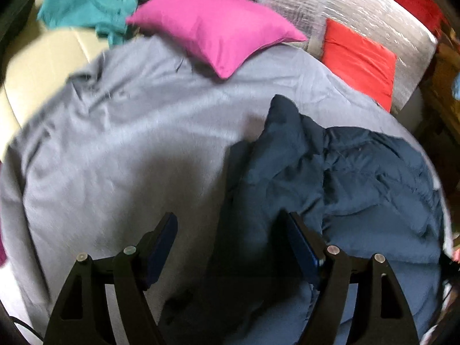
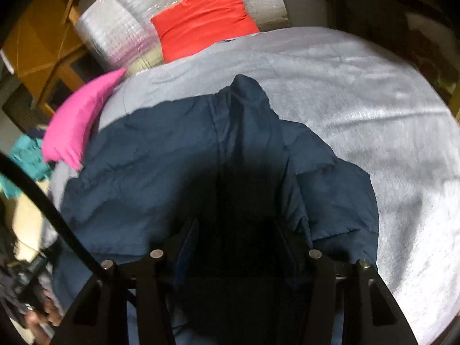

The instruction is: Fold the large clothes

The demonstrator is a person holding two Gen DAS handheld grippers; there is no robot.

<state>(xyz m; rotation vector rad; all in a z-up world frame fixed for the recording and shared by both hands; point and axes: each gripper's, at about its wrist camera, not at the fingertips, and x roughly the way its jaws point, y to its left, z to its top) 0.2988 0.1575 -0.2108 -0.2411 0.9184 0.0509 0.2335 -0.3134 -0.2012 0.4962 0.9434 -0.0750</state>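
Observation:
A dark navy padded jacket [image 1: 339,172] lies crumpled on a grey bed cover [image 1: 115,132]. In the left wrist view my left gripper [image 1: 231,221] is open above the jacket's left edge, with nothing between its blue-padded fingers [image 1: 161,244]. In the right wrist view the jacket [image 2: 161,155] spreads over the grey cover [image 2: 359,92], its collar pointing away. My right gripper [image 2: 238,230] is open directly over the jacket's dark middle fold; the fingers [image 2: 187,244] straddle the fabric, and shadow hides whether they touch it.
A pink pillow [image 1: 218,28] and a red cushion [image 1: 359,60] lie at the head of the bed against silver foil padding [image 1: 345,8]. A teal garment [image 1: 86,3] lies at the far left. Wooden furniture [image 2: 43,43] stands beside the bed.

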